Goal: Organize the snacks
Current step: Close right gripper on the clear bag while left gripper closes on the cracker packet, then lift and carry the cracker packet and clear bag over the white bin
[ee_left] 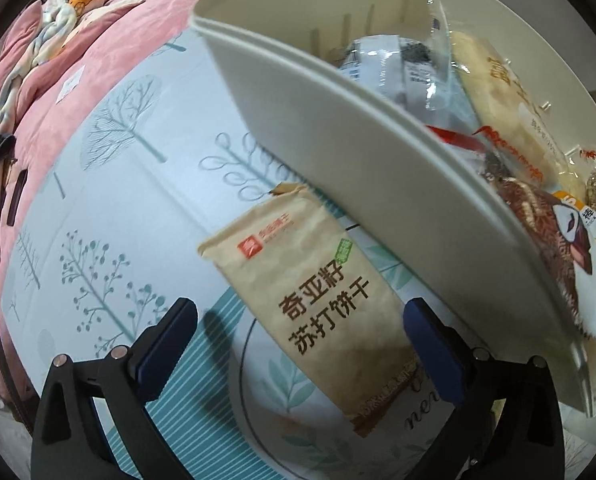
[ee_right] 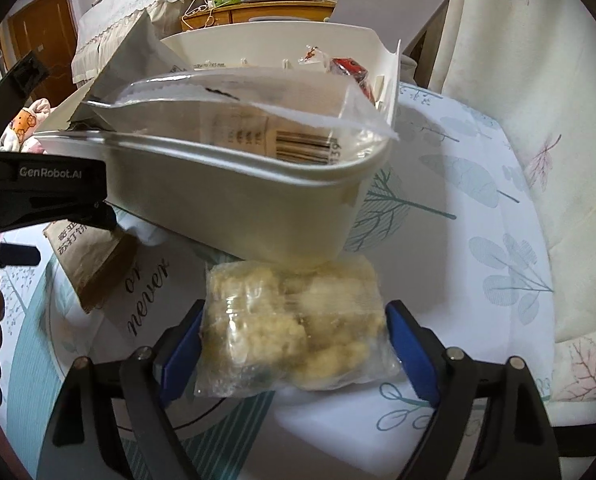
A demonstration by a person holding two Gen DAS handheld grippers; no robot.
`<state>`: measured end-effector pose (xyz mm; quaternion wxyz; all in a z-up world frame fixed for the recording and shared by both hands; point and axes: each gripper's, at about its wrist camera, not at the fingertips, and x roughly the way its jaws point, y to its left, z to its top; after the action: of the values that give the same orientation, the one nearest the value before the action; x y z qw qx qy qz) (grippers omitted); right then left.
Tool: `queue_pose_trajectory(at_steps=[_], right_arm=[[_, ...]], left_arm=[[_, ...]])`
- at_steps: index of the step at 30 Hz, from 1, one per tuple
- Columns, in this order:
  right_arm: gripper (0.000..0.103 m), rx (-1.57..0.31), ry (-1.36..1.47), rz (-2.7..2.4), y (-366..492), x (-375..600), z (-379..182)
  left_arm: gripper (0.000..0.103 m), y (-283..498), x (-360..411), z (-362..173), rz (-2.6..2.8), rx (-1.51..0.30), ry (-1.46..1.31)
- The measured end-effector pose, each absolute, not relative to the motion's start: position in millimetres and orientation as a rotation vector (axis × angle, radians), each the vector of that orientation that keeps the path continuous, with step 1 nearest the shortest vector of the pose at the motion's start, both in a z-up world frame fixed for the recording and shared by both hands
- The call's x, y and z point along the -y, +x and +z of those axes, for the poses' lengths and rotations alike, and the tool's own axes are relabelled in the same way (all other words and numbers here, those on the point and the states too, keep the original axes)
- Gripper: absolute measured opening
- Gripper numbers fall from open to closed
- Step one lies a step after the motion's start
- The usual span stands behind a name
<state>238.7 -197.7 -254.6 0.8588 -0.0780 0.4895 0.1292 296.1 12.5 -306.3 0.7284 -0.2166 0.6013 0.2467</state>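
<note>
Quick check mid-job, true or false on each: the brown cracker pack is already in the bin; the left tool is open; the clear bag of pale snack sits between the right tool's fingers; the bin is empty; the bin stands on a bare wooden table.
1. The brown cracker pack is in the bin. False: it lies on the printed cloth beside the bin.
2. The left tool is open. True: nothing is between its pads.
3. The clear bag lies between the right tool's fingers. True, though I cannot tell whether the pads press it.
4. The bin is empty. False: several packets are inside.
5. The bin stands on bare wood. False: it stands on the printed cloth.
</note>
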Motion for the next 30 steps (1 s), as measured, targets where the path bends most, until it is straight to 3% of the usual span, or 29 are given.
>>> queue_pose_trajectory(at_steps=[5,10,20,30], right_arm=[[0.08,-1.043,-0.138,0.3,239,203,-253],[0.076,-1.064,-0.127,0.328,231,208,-247],[0.075,-1.067,-0.084,0.318,205,225,-232],[0.075,-1.076,-0.042,0.355,182,221,-216]], left_arm=[[0.087,290,-16,-302,0.542,-1.332,-0.445],[0.084,294,-20,-300,0.508,-1.351,-0.465],[0.056,285,-20,-303,0.503,-1.385,-0.462],[0.054,243,-19,-292,0.456,-1.484,-0.495]])
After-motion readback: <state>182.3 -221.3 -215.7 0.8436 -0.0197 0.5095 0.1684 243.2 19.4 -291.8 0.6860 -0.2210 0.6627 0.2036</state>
